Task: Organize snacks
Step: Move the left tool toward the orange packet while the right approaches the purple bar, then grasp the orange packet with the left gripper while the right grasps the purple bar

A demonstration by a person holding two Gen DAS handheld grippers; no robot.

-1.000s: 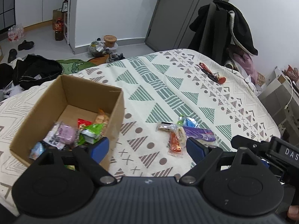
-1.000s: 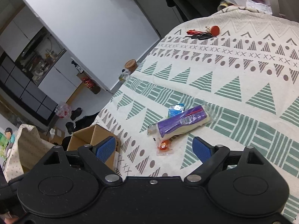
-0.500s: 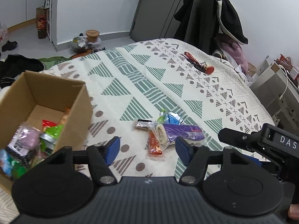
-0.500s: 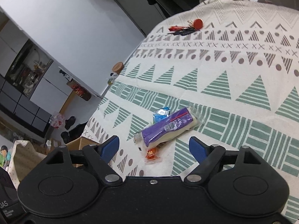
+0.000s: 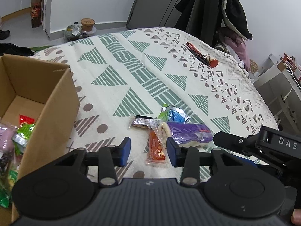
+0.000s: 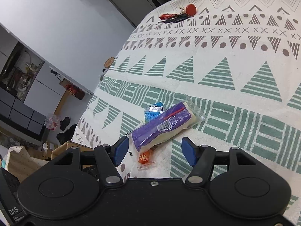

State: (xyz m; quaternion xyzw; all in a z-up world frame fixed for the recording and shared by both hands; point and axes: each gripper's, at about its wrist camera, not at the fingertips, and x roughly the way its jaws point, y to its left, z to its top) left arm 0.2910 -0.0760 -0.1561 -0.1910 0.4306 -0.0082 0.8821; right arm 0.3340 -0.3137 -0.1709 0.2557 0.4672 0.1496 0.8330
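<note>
Both grippers hover spread wide, holding nothing. Just ahead of the left gripper (image 5: 148,149) lies an orange snack packet (image 5: 156,149); beyond the right gripper (image 6: 155,151), a purple-wrapped roll (image 6: 161,125). Cardboard box (image 5: 56,101) sits left.

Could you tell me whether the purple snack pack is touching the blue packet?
Touching: in the right wrist view the purple snack pack lies over the blue packet's edge.
</note>
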